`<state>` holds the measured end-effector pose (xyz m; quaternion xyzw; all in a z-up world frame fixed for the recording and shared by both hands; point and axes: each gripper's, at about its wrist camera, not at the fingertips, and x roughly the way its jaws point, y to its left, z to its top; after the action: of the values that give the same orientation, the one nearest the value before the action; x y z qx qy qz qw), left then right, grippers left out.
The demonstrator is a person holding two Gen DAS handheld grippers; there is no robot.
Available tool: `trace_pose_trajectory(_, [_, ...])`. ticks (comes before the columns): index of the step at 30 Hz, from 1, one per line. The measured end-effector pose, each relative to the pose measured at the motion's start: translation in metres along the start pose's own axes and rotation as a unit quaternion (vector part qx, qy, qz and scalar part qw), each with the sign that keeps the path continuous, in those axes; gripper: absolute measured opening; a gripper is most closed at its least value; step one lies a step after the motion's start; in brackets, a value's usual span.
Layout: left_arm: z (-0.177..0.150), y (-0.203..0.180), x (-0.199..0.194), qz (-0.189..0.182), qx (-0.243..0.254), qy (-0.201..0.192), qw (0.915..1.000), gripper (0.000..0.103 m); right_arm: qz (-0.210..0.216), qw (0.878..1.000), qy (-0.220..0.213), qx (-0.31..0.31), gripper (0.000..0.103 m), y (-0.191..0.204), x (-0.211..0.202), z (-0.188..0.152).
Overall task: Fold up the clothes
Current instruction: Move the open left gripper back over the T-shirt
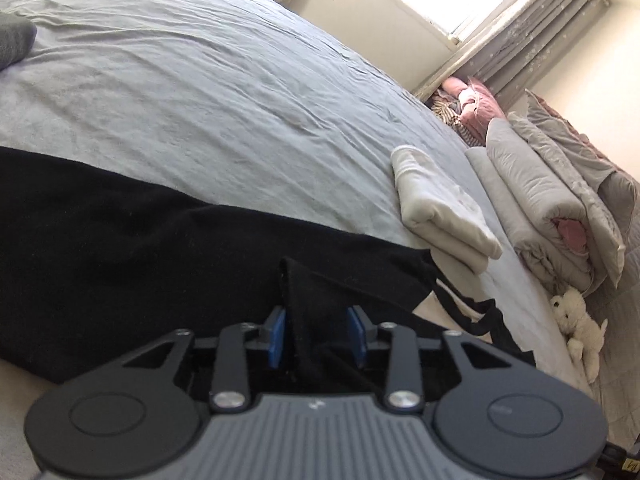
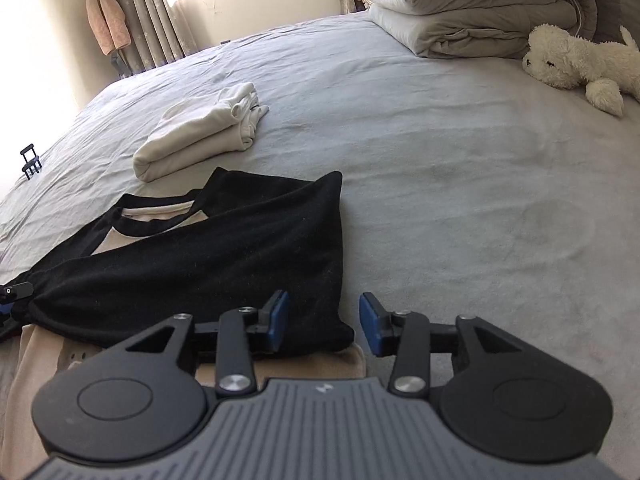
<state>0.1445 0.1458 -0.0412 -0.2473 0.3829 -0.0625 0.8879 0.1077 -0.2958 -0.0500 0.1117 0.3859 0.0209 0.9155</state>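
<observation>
A black and beige garment (image 1: 120, 260) lies flat on the grey bedsheet (image 1: 200, 100). In the left wrist view a raised fold of its black cloth stands between the blue pads of my left gripper (image 1: 317, 334), which are wide apart and not pressing it. In the right wrist view the black part (image 2: 220, 264) lies folded over the beige part (image 2: 152, 236). My right gripper (image 2: 324, 322) is open at its near right corner, the left pad over the cloth and the right pad over bare sheet. A bit of the left gripper (image 2: 12, 292) shows at the garment's far left end.
A folded white garment (image 2: 200, 136) lies just beyond the black one. Folded duvets (image 2: 480, 12) and a white plush toy (image 2: 580, 64) sit at the bed's far right. A small black stand (image 2: 31, 162) is at the left edge. A grey item (image 1: 12, 40) lies far left.
</observation>
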Motion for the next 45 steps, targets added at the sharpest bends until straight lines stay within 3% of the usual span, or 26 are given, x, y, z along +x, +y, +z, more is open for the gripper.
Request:
trace_pose_trajectory(5, [0.005, 0.009, 0.005, -0.021, -0.036, -0.018, 0.9990, 0.033, 0.003, 0.999, -0.031, -0.010, 0.044, 0.008, 0.001, 0.000])
trace_pose_trajectory(6, [0.005, 0.005, 0.004, 0.002, -0.019, -0.026, 0.9995, 0.018, 0.002, 0.999, -0.034, -0.018, 0.044, 0.012, 0.002, 0.000])
trace_pose_trajectory(8, [0.003, -0.003, 0.003, 0.048, 0.017, -0.043, 0.9978, 0.006, 0.000, 0.999, -0.032, -0.032, 0.044, 0.018, 0.004, -0.002])
trace_pose_trajectory(13, [-0.001, -0.022, -0.002, 0.155, 0.102, -0.086, 0.9788, 0.011, -0.009, 0.998, -0.032, -0.057, 0.044, 0.027, 0.005, -0.005])
trace_pose_trajectory(15, [0.001, -0.026, -0.019, 0.134, 0.103, -0.113, 0.9791, 0.021, -0.007, 0.998, -0.042, -0.056, 0.044, 0.027, 0.002, -0.004])
trace_pose_trajectory(19, [-0.006, -0.038, -0.031, 0.047, 0.132, -0.118, 0.9830, 0.025, -0.001, 0.997, -0.055, -0.061, 0.044, 0.032, 0.000, -0.005])
trace_pose_trajectory(22, [-0.018, -0.039, -0.014, 0.011, 0.143, -0.052, 0.9883, 0.030, 0.001, 0.995, -0.048, -0.085, 0.044, 0.039, 0.005, -0.010])
trace_pose_trajectory(23, [-0.025, -0.036, -0.006, 0.015, 0.145, -0.025, 0.9890, 0.030, 0.000, 0.995, -0.039, -0.094, 0.044, 0.041, 0.008, -0.013])
trace_pose_trajectory(27, [-0.037, -0.040, -0.013, 0.045, 0.188, -0.030, 0.9807, 0.031, -0.020, 0.992, -0.019, -0.122, 0.037, 0.039, 0.011, -0.019])
trace_pose_trajectory(29, [-0.034, -0.044, -0.025, 0.052, 0.188, -0.059, 0.9790, 0.031, -0.015, 0.994, -0.033, -0.105, 0.038, 0.042, 0.003, -0.015])
trace_pose_trajectory(33, [-0.034, -0.061, -0.035, -0.015, 0.199, -0.085, 0.9761, 0.031, 0.035, 0.993, -0.051, -0.102, 0.039, 0.067, -0.004, -0.012])
trace_pose_trajectory(38, [-0.060, -0.095, -0.009, -0.075, 0.257, -0.042, 0.9626, 0.030, 0.081, 0.988, -0.036, -0.128, 0.039, 0.107, 0.010, -0.025])
trace_pose_trajectory(42, [-0.084, -0.103, 0.007, -0.070, 0.310, 0.002, 0.9481, 0.030, 0.087, 0.981, -0.012, -0.172, 0.039, 0.122, 0.020, -0.040])
trace_pose_trajectory(45, [-0.090, -0.095, -0.010, -0.090, 0.319, 0.022, 0.9433, 0.035, 0.085, 0.972, 0.008, -0.220, 0.040, 0.123, 0.008, -0.052])
